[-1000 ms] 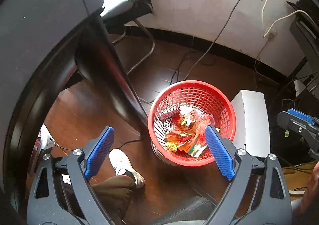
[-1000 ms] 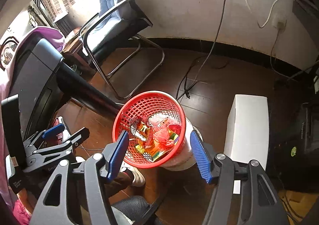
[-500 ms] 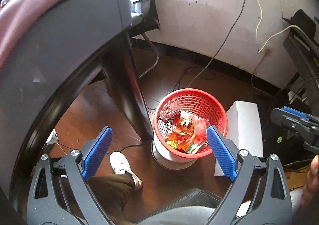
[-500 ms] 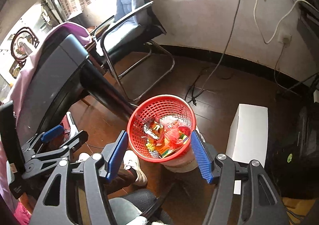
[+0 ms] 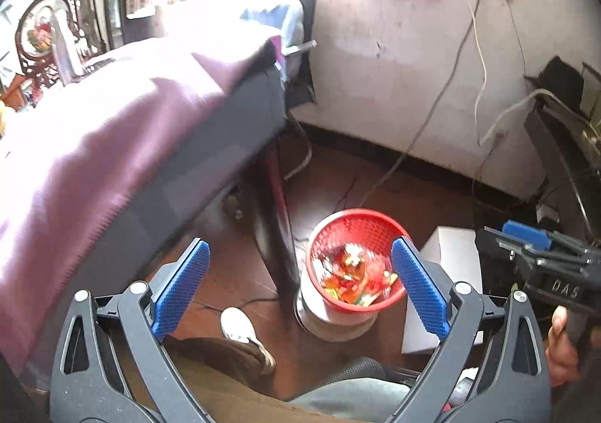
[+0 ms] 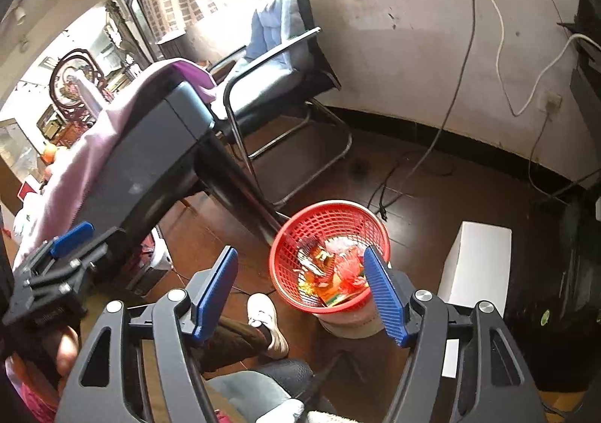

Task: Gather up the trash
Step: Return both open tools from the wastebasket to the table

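A grey desk [image 6: 150, 160] fills the left side of both views, seen from above and draped with a purple cloth [image 5: 75, 160]; its dark leg [image 6: 240, 197] slants down to the brown wooden floor [image 6: 432, 205]. At the far end of the desk stands a black office chair [image 6: 285, 85] with a pale blue cushion.

The left gripper [image 5: 298, 286] points steeply down at the floor with its blue pads [image 5: 180, 284] spread wide. Its jaws have just been opening, and nothing sits between them. A person's white shoe [image 5: 244, 333] and brown trouser leg show on the floor below it.

Right of the desk leg, a red mesh basket [image 6: 330, 254] rests on top of a pale bucket [image 6: 349, 323]. Colourful trash wrappers [image 6: 330, 276] lie in the bottom of the basket. A white box [image 6: 477, 265] stands on the floor just beside the bucket, on its right.

The right gripper [image 6: 300, 295] also points down, jaws apart and empty; they too have just been opening. From its camera the right-hand pad overlaps the basket rim, well above it. Cables [image 6: 462, 66] hang down the stained wall behind.
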Demonstrator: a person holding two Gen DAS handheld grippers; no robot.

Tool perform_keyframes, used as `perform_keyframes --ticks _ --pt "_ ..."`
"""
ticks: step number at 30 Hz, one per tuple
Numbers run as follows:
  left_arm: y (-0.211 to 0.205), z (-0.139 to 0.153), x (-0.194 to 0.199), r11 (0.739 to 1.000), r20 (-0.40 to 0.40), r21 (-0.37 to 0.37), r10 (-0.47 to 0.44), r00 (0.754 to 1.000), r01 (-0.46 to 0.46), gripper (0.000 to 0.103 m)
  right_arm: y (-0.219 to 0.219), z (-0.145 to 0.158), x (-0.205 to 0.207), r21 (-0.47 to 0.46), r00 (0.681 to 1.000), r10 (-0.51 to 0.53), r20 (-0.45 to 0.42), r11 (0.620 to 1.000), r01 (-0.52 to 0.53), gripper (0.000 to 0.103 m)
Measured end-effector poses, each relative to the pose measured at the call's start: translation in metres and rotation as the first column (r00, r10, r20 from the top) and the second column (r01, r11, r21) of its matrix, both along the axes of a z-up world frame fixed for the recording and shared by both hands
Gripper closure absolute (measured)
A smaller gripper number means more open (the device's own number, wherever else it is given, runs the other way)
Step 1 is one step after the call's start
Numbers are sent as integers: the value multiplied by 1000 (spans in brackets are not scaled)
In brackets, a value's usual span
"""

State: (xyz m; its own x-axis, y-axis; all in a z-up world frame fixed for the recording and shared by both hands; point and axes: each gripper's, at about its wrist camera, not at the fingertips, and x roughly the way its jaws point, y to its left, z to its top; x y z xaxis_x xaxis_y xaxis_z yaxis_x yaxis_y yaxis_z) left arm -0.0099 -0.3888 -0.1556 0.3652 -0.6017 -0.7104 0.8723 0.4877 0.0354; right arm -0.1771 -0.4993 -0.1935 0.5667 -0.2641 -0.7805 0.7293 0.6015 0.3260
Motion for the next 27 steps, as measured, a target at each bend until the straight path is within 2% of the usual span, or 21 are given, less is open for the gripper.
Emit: perform_keyframes --ticks 11,15,18,21,27 --pt "44 58 36 991 101 -49 130 986 -126 8 14 26 6 -31 998 47 46 998 -46 34" --pt "70 85 62 982 195 -45 190 962 -185 8 19 36 12 -49 996 77 54 996 -75 33" --pt "96 107 94 969 217 -51 248 944 -243 7 24 39 19 -46 993 98 61 994 -95 32" --pt "127 125 137 944 216 -51 330 919 -327 7 27 39 30 -29 990 122 66 992 -120 32" --pt "193 140 239 848 207 -30 523 827 -529 7 41 47 63 -41 978 199 62 980 -196 32"
